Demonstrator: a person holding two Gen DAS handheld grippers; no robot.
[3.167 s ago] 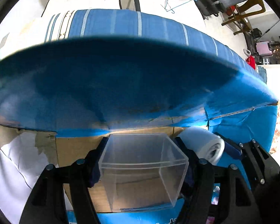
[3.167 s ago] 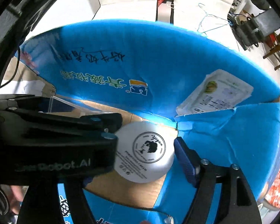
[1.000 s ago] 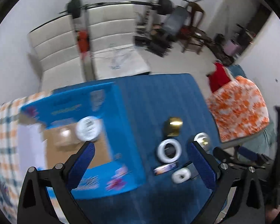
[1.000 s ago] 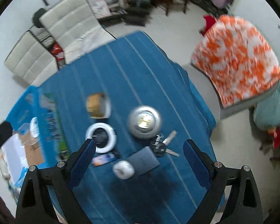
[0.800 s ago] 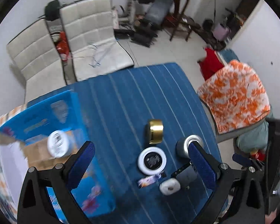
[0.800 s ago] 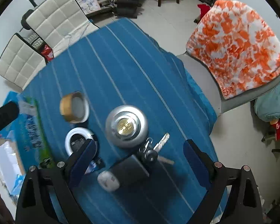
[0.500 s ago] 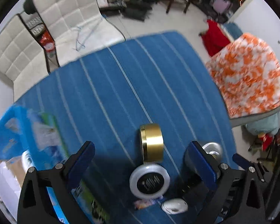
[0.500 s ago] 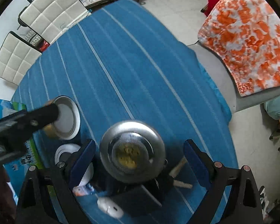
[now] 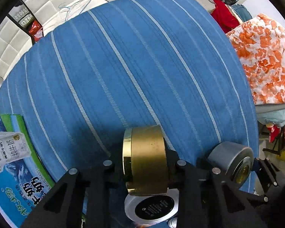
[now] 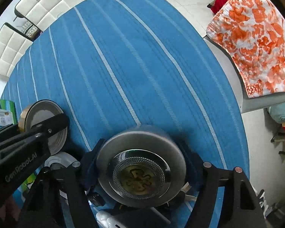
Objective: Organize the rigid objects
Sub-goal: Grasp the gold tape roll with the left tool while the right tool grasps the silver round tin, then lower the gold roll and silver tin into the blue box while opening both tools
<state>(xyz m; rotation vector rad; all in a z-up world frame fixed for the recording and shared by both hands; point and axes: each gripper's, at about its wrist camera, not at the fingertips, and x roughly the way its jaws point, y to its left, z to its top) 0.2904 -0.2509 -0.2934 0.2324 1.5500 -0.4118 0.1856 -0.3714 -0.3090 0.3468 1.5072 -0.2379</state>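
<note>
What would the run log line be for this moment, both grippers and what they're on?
left gripper: fingers closed on gold jar | right gripper: fingers closed on silver tin | both on blue striped cloth | box left

The right claw [image 10: 141, 166] grips a silver tin [image 10: 140, 166], both fingers pressed to its sides, above the blue striped table [image 10: 123, 66]. At left, the left claw [image 10: 31, 133] crosses a gold tin [image 10: 40, 116]. A white-rimmed disc [image 10: 59, 158] lies just below it.
</note>
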